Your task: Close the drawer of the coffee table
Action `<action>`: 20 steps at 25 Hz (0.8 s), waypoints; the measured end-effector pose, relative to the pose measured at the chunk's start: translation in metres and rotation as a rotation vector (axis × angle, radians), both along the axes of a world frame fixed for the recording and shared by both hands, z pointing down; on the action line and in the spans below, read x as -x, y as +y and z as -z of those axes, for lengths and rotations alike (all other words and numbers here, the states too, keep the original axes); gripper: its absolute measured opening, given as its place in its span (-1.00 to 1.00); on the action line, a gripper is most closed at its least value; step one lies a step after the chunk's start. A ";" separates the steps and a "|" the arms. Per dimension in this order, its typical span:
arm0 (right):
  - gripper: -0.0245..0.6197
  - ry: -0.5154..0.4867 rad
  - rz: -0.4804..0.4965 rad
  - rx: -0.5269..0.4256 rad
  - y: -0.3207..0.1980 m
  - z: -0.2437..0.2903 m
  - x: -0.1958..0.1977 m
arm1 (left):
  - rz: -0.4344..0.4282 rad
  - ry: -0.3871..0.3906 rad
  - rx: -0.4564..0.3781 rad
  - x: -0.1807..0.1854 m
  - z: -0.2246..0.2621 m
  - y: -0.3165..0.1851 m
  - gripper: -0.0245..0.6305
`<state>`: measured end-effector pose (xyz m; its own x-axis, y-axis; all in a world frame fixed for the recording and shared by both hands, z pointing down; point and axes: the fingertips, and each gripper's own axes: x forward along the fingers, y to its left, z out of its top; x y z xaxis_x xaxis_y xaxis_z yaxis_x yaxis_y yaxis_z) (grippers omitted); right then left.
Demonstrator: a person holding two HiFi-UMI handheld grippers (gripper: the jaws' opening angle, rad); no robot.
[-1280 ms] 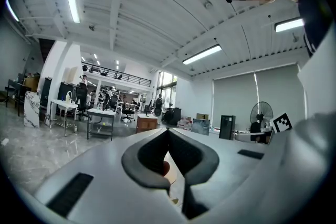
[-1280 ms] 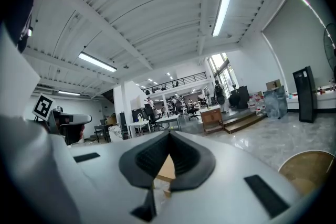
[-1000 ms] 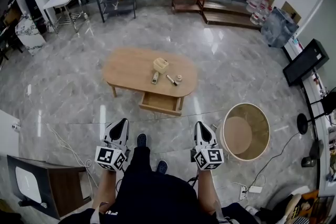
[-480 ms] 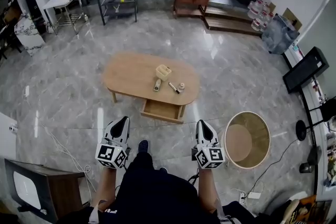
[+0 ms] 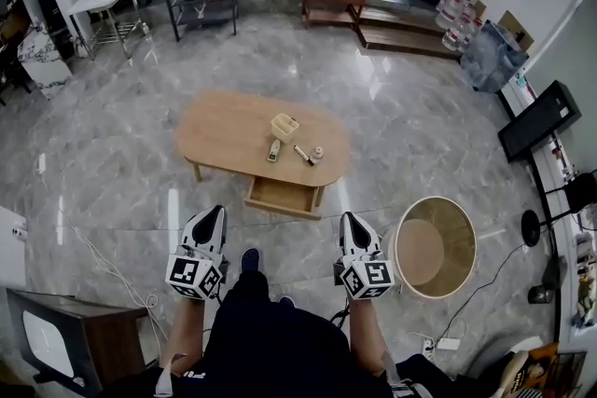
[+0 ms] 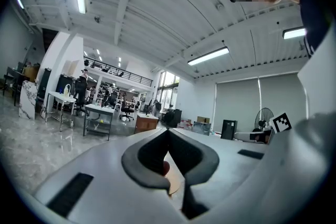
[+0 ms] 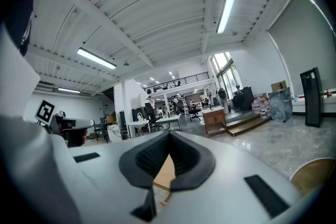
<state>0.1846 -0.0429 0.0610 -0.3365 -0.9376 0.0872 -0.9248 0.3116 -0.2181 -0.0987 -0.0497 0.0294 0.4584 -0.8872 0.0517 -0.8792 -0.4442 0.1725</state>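
Head view: white left gripper (image 5: pixel 215 215) pressed together, empty. Light wooden oval coffee table (image 5: pixel 224 130) centre frame, its drawer (image 5: pixel 283 197) pulled out. White right gripper (image 5: pixel 346 219) likewise closed. Both have edged closer to the drawer, probably not yet in reach.

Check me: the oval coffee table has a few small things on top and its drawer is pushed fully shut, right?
Not quite: the head view shows the drawer standing pulled out of the coffee table, not shut. The small things do lie on top.
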 end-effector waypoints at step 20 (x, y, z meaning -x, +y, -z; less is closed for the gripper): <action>-0.84 0.015 -0.011 0.082 -0.011 -0.026 0.010 | -0.051 -0.038 0.038 -0.001 -0.017 -0.019 -0.85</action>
